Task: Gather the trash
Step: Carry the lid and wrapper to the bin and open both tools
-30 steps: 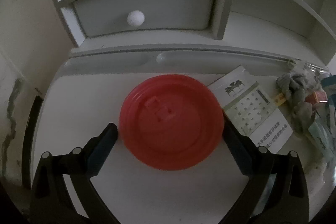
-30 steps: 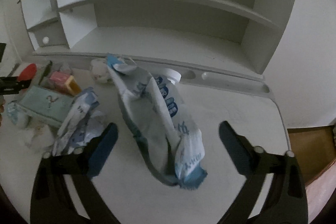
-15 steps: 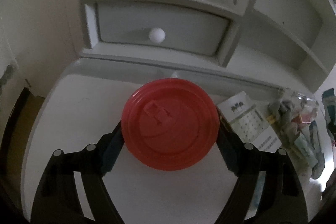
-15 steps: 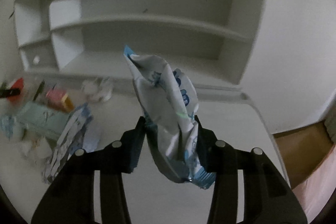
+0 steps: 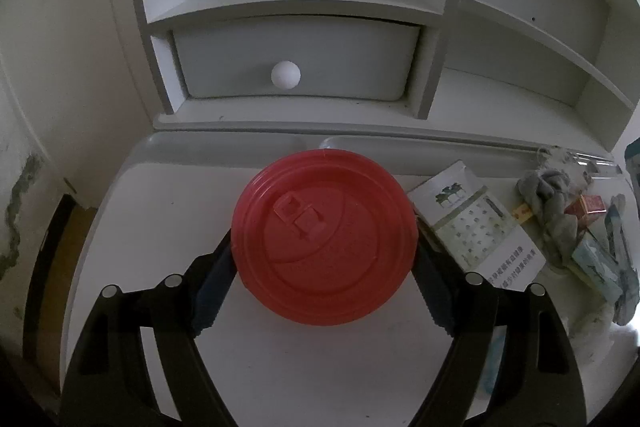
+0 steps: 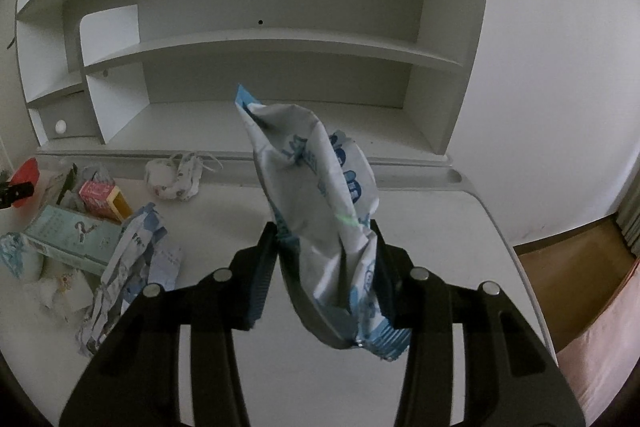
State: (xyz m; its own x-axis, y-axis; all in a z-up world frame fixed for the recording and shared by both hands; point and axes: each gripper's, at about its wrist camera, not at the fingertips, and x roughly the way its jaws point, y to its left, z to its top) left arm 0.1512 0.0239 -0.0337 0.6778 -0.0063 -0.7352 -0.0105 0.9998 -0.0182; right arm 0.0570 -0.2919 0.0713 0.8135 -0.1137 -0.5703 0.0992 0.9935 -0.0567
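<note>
My left gripper (image 5: 324, 263) is shut on a round red plastic lid (image 5: 324, 239) and holds it above the white desk (image 5: 160, 211). The lid also shows small at the far left of the right wrist view (image 6: 25, 171). My right gripper (image 6: 326, 259) is shut on a crumpled white and blue wrapper (image 6: 320, 195), lifted off the desk (image 6: 440, 227) and standing upright between the fingers. More trash lies on the desk: a teal box (image 6: 68, 239), a red and yellow box (image 6: 100, 197), a crumpled blue wrapper (image 6: 120, 267) and a wad of cloth (image 6: 176, 177).
A white hutch with shelves (image 6: 260, 47) and a drawer with a round knob (image 5: 285, 75) stands at the back of the desk. A printed leaflet (image 5: 476, 231) and a grey rag (image 5: 552, 203) lie right of the lid. Wooden floor (image 6: 580, 275) shows past the desk's right edge.
My right gripper closed on the white and blue wrapper and lifted it off the desk. My left gripper closed on the red lid and raised it.
</note>
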